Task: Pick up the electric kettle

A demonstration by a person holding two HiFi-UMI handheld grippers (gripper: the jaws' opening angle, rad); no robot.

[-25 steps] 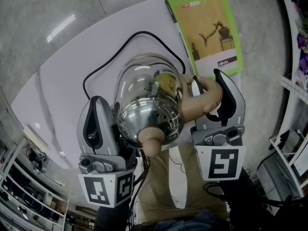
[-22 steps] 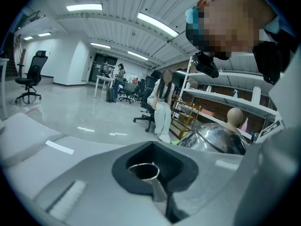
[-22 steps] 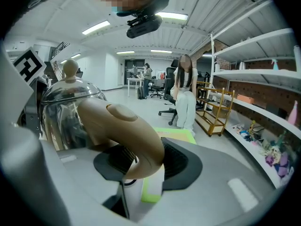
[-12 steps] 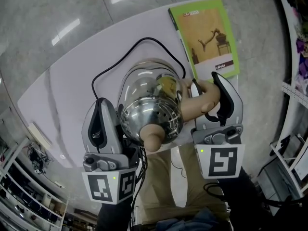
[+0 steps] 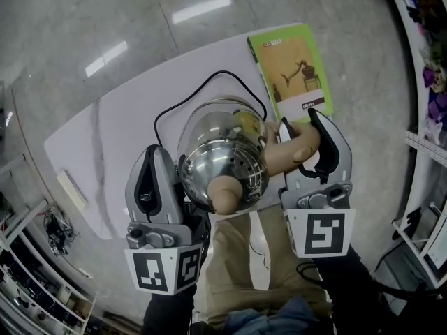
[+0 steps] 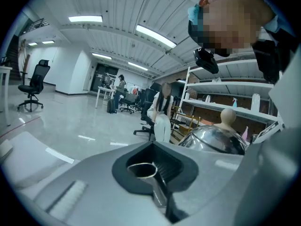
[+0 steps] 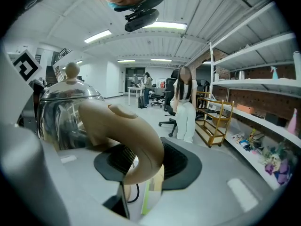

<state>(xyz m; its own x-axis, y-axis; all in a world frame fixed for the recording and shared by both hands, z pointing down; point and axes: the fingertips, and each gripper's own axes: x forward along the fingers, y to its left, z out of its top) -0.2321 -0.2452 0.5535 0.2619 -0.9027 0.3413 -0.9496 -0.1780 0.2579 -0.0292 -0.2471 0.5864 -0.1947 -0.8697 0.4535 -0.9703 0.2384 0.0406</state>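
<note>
Lifting: the electric kettle [image 5: 220, 155] hangs between the two grippers above the white table [image 5: 119, 145], so I judge the pick-up to be at its carrying-up stage and nearly done.
Kettle's place: middle of the head view, lid and tan knob [image 5: 225, 195] facing the camera; no base shows under it.
Right gripper [image 5: 300, 128]: at 3 o'clock of the kettle, jaws part-way apart and clamped on the tan handle [image 5: 293, 149], which fills the gap between the ribbed pads in the right gripper view.
Left gripper [image 5: 171, 169]: at 9 o'clock, tight against the steel body; its own view shows a metal lip lying on the pad and only a narrow gap, so it looks pinched on the kettle's spout side, though the contact is partly hidden.
Surroundings: a black cord [image 5: 202, 93] loops on the table at 12 o'clock, and a green booklet [image 5: 293, 68] lies at 1 o'clock.
Next move: likely a level, steady rise, with both grips kept firm.
Risk: the rounded handle could swivel in the pads if the kettle tips.
</note>
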